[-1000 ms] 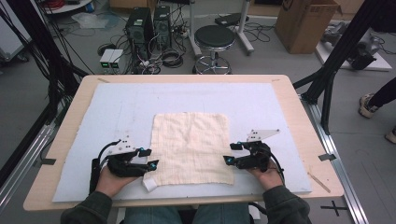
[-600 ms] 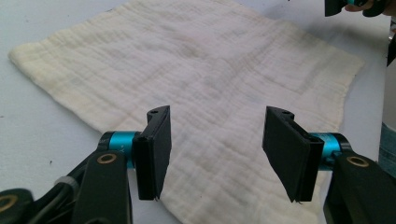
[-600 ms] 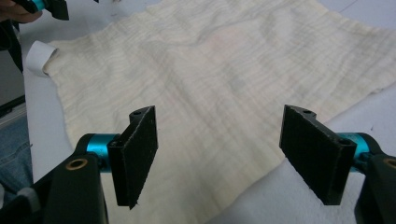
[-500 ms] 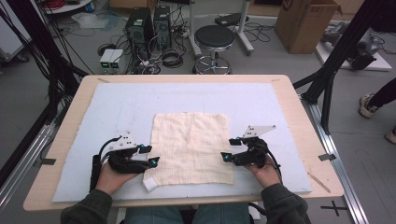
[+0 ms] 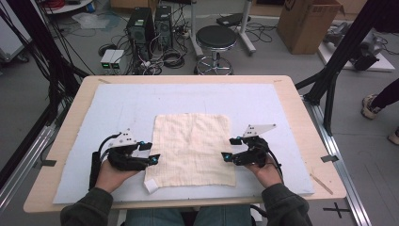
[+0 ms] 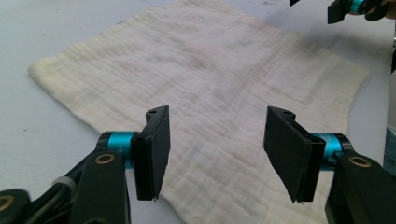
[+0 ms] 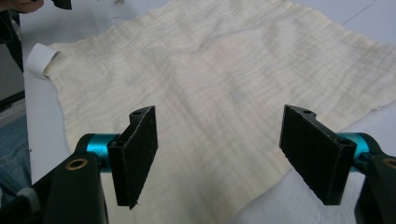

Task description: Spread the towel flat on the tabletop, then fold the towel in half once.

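Both grippers have crept inward since a second ago. From the high view, the left gripper [image 5: 149,152] and right gripper [image 5: 229,148] flank the cream cloth [image 5: 193,146] lying flat mid-table. Each gripper view shows jaws spread wide, gripping nothing, over the cloth's edge.

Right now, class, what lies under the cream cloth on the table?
The cream cloth lies flat on a pale blue mat, which shows all round it. The mat beneath the cloth is covered; nothing bulges there.
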A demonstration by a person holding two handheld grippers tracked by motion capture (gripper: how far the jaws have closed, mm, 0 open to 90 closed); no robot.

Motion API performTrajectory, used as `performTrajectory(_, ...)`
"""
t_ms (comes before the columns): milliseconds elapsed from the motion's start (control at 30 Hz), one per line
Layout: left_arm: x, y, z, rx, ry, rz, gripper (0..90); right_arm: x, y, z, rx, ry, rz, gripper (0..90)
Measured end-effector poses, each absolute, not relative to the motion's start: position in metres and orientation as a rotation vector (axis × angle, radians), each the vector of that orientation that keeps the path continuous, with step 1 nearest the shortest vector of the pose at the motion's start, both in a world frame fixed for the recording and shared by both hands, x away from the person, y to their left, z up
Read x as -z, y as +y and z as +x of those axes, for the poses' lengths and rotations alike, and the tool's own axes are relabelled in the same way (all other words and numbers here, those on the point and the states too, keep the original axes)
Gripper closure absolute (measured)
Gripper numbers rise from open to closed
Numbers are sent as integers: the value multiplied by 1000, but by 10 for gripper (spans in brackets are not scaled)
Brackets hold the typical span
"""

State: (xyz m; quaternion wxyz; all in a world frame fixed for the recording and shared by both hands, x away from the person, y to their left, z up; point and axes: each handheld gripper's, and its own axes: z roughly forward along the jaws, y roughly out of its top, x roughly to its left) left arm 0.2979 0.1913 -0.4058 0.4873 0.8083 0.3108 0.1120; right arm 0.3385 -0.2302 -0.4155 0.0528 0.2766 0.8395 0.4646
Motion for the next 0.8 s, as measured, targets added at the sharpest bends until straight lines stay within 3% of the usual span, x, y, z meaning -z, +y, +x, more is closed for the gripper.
performTrajectory(800, 397, 194, 343, -278, 846, 1955, 394, 414, -239, 373, -1385, 2557, 906, 262)
